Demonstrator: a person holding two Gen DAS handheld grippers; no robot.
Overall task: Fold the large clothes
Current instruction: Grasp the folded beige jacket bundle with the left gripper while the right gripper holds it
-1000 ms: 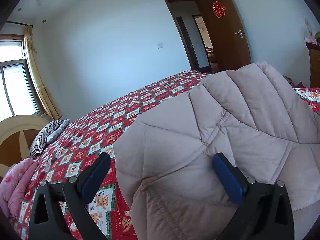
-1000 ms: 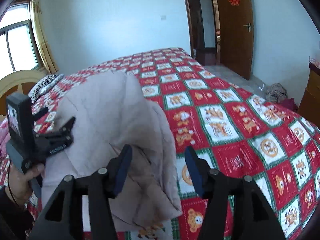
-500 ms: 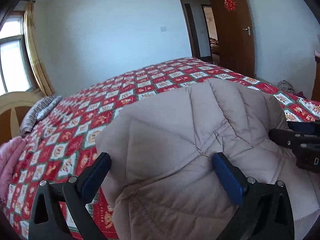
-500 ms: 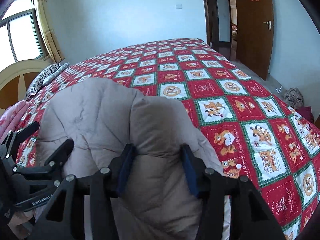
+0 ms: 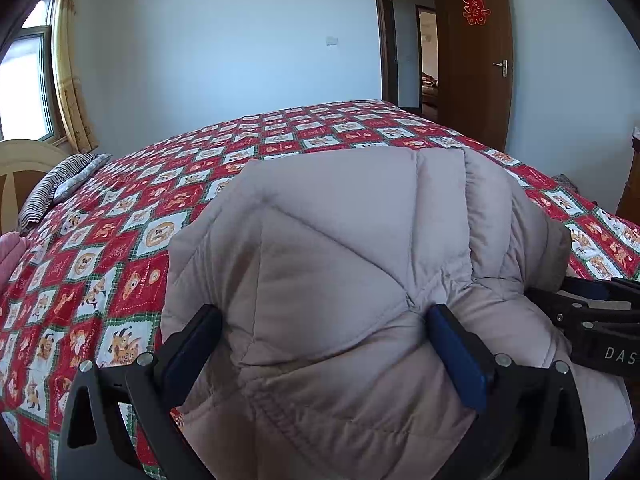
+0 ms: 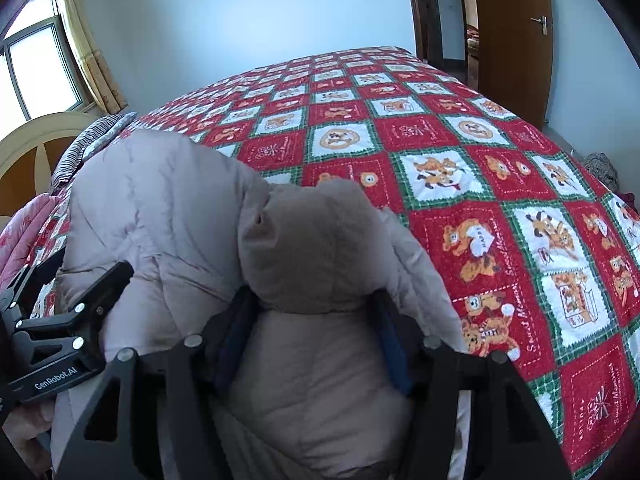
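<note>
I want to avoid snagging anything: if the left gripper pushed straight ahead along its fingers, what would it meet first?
The puffy beige jacket: its bulk already sits between the left gripper fingers. Beyond it probably lies the red bedspread.

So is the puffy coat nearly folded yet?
Partly. The coat is bunched into a thick bundle on the bed. Both hand-held grippers, left and right, have it between their fingers; the right's jaws are opening. Flattening and tidying it remains.

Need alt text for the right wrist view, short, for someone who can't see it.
The right gripper has a bunched fold of a beige quilted jacket between its opening jaws, over a bed with a red cartoon-patterned quilt. The left gripper sits at the jacket's left side.
</note>
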